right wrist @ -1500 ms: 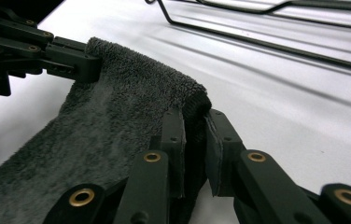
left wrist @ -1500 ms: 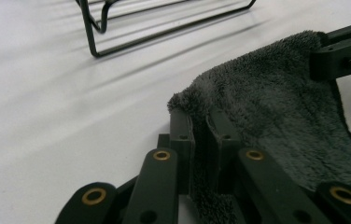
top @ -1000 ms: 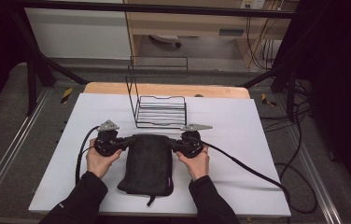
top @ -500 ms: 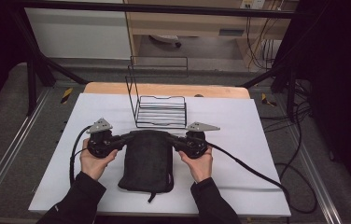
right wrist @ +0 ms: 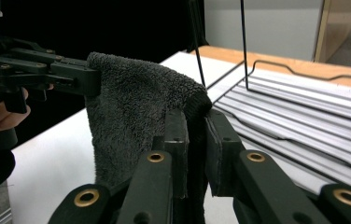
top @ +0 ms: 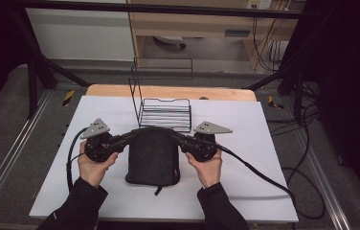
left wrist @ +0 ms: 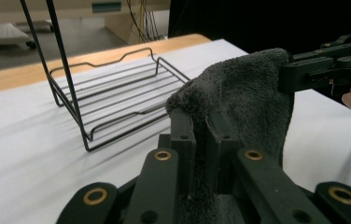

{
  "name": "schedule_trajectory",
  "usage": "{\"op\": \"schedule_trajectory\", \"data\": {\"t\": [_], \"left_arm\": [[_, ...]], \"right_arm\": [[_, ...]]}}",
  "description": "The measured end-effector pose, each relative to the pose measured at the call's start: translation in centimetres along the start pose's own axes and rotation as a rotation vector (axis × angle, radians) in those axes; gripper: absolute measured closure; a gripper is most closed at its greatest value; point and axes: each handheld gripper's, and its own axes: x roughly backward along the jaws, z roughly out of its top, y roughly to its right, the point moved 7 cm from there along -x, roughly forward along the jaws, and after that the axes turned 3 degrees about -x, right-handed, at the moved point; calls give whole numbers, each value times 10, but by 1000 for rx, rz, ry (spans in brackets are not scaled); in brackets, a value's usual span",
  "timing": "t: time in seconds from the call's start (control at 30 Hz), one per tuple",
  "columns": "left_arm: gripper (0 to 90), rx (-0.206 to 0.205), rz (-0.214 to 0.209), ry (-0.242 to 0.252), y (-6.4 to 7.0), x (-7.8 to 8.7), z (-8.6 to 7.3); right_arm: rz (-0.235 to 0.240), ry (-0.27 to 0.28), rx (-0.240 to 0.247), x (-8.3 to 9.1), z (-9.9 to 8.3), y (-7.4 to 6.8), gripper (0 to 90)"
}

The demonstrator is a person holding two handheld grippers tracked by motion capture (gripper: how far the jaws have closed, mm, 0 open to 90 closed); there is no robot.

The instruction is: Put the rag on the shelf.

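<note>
One dark grey towel (top: 151, 153) hangs above the white table (top: 264, 139) — left gripper (top: 129, 137) and right gripper (top: 177, 138) each clamp a top corner, just before one unlabelled wire rack (top: 164, 114).

The person's 2 hands sit side by side. The left black two-jaw gripper (top: 131, 135) and right black two-jaw gripper (top: 174, 136) point inward, jaws pinched nearly together.
</note>
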Motion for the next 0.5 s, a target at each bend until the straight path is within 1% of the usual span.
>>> {"op": "schedule_trajectory", "data": {"t": [0.2,0.5], "left_arm": [[827,-17,7,45,5,7,10],[827,-43,10,114,10,16,28]], "right_arm": [[-5,34,35,7,11,-5,808],[-8,88,71,18,30,-12,808]]}}
